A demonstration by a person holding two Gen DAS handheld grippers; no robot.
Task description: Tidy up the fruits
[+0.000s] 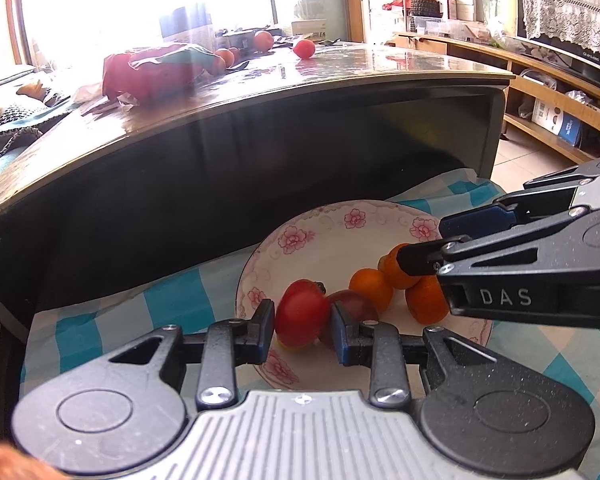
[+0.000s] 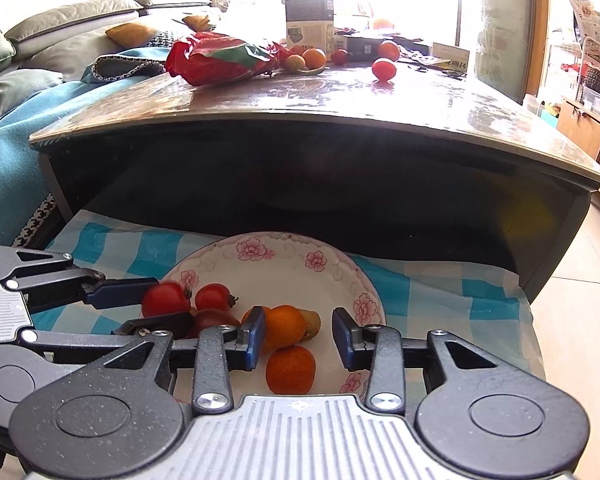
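A round, glossy white plate [image 2: 342, 270] with pink flowers on its rim is seen on a blue-and-white checked cloth [image 2: 440, 288], close against the dark front of a low table [image 2: 340, 92]; the table's thin polished top overhangs the plate's far rim, so room above the far half is limited, while the near side is open. The left gripper [image 1: 302, 322] is pinched on a smooth red tomato [image 1: 302, 316] held over the plate's left part, both blue pads touching its sides. A second tomato [image 2: 213, 297] and a darker red fruit [image 2: 214, 320] are noted just beside it. The right gripper [image 2: 299, 338] is spread, with an orange [image 2: 284, 328] between its fingers, touching the left pad only; another orange [image 2: 291, 369] lies nearer, by the near rim. On the tabletop, well apart, a crumpled red bag [image 2: 224, 60] and loose fruit [image 2: 384, 69] are recorded.
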